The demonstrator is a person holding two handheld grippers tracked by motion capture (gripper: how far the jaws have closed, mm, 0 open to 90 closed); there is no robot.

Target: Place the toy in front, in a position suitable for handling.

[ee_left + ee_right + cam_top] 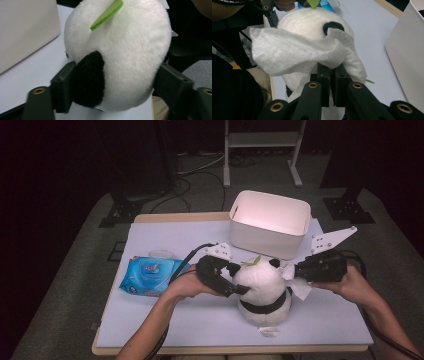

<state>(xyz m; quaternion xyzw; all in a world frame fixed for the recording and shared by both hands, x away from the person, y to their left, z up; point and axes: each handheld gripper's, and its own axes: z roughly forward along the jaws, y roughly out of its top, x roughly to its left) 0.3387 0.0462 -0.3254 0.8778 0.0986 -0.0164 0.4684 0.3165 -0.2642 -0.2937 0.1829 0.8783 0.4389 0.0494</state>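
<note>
A white panda plush [262,292] with black ears, a black collar and a green leaf [107,13] on top stands upright at the table's middle front. My left gripper [239,279] comes in from the left, and its jaws press on both sides of the plush's head [125,37], one jaw against a black ear. My right gripper [295,272] is at the head's right side, shut on a crumpled white wipe [294,52]. The wipe lies against the head [307,22] beside the other ear.
A white plastic bin [270,222] stands open behind the plush at the table's far edge. A blue pack of wet wipes [149,276] lies at the left. A pale mat [175,315] covers the tabletop. Dark floor and cables lie beyond.
</note>
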